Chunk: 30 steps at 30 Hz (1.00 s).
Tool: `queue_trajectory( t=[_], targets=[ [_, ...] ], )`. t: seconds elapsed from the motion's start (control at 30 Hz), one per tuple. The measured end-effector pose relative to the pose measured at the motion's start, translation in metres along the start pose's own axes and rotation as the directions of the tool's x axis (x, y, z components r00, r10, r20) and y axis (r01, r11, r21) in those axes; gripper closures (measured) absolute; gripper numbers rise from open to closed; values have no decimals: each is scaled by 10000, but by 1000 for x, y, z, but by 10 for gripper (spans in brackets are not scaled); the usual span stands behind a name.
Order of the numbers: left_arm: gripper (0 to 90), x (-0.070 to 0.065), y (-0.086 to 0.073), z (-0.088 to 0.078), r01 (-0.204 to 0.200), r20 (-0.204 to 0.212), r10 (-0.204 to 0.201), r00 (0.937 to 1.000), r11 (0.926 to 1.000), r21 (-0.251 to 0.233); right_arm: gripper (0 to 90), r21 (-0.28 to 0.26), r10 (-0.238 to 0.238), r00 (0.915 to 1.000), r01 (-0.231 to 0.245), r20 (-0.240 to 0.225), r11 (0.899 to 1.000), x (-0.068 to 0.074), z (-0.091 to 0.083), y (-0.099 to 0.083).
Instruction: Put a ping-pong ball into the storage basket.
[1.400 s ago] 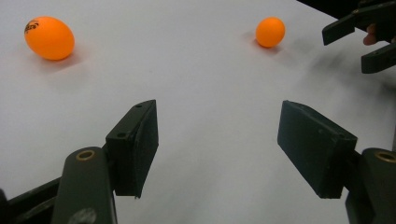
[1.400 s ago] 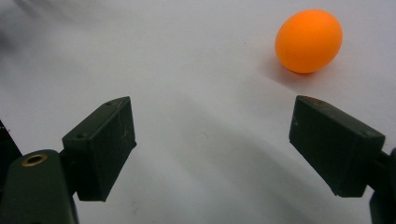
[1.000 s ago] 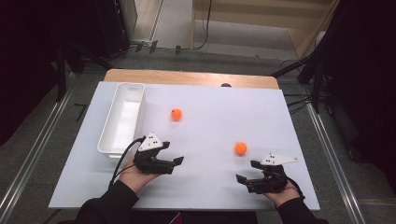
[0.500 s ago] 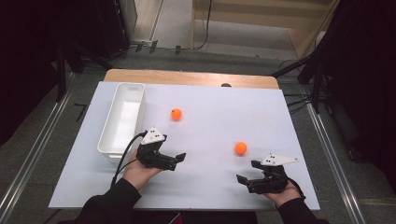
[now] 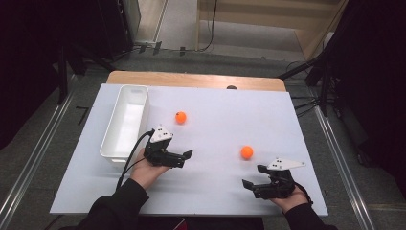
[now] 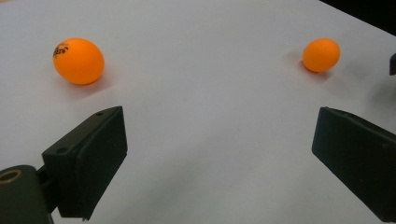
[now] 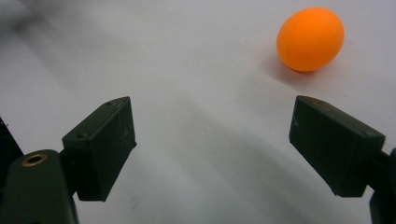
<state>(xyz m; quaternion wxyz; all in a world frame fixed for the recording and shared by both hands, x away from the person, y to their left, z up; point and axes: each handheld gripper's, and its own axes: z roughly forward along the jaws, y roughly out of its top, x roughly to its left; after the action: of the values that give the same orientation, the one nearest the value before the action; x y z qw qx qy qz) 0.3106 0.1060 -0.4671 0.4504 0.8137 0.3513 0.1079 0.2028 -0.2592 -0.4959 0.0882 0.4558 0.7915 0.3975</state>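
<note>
We counted two orange balls: one (image 5: 180, 117) upper center, one (image 5: 246, 152) center right on the tabletop (image 5: 287, 124). Likely light, smooth, prone to rolling; best pinched across the middle. One white bin (image 5: 125, 120) at left. Left gripper (image 5: 184, 157) fingers had just spread wide, holding nothing; right gripper (image 5: 253, 178) fingers released, empty.

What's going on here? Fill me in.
A person holds a gripper in each hand over a white table. The left gripper has just been opening its jaws, with nothing between them; the right gripper is open and empty too. Two orange balls lie loose: the far ball ahead of the left gripper, the near ball by the right. A white bin stands empty at the left.
</note>
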Motion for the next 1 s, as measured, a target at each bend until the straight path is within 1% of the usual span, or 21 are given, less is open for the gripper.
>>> queue_trajectory(
  t=[0.2,0.3,0.4,0.6,0.67,0.73,0.8,0.83,0.87,0.9,1.0],
  targets=[
    [34,5,7,6,104,-302,-106,9995,9999,-36,129,-23,59,10000,-59,2,10000,0,0,0],
    [34,7,8,10,171,-249,-172,9995,9998,-53,129,-16,55,10000,-55,-12,10000,0,0,0],
    [34,8,10,15,133,-460,-129,9989,9999,95,129,-29,25,10000,-25,-21,10000,0,0,0],
    [34,14,13,22,383,-742,-368,9966,9991,190,129,-8,70,10000,-70,-45,10000,1,-1,0],
    [34,16,14,23,389,-875,-371,9955,9991,193,129,-37,70,10000,-70,-53,10000,0,-1,0],
    [34,18,16,25,456,-932,-436,9947,9988,195,129,-64,54,10000,-54,-40,10000,-1,0,0],
    [34,19,19,27,441,-988,-418,9942,9988,216,129,-38,158,9999,-158,-20,9999,-2,-1,0],
    [34,20,20,28,414,-1051,-384,9937,9988,260,129,-85,128,9999,-128,-3,9999,-3,-1,0],
    [34,21,22,29,439,-1072,-412,9934,9988,230,129,-93,197,9998,-197,-16,9998,-4,-1,1],
    [34,22,23,29,516,-1076,-499,9929,9986,136,129,-98,131,9999,-131,-1,9999,-4,-1,1],
    [34,24,26,33,597,-1135,-577,9919,9981,143,129,-21,128,9999,-128,51,9999,-4,0,1]
  ],
)
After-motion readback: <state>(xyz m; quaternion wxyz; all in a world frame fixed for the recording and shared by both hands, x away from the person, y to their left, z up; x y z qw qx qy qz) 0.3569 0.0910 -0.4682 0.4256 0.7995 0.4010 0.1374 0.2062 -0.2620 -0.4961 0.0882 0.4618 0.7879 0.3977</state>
